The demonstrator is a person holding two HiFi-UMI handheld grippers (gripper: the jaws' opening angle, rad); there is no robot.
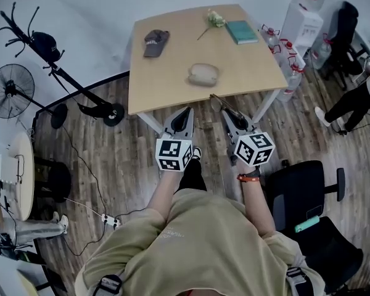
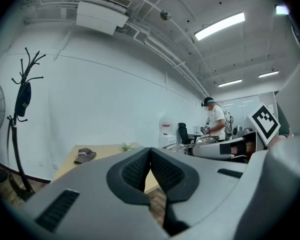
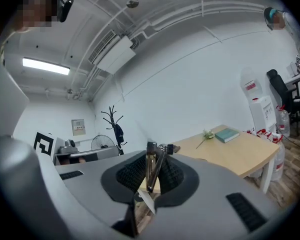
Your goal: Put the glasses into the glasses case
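The beige oval glasses case (image 1: 203, 74) lies shut on the wooden table (image 1: 172, 79), near its front edge. My right gripper (image 1: 226, 112) is in front of the table, short of its edge, and is shut on a pair of folded metal-framed glasses (image 1: 221, 102). In the right gripper view the glasses (image 3: 154, 168) stand upright between the pads. My left gripper (image 1: 186, 111) hovers beside it, shut with its pads (image 2: 140, 170) meeting on nothing. Both grippers point level toward the table.
A dark cap (image 1: 155, 42), a flower sprig (image 1: 215, 19) and a teal book (image 1: 242, 31) lie on the table farther back. A black office chair (image 1: 308, 202) stands at the right, a water dispenser (image 1: 302, 18) beyond it, and a fan (image 1: 10, 91) and a coat stand (image 1: 31, 39) at the left.
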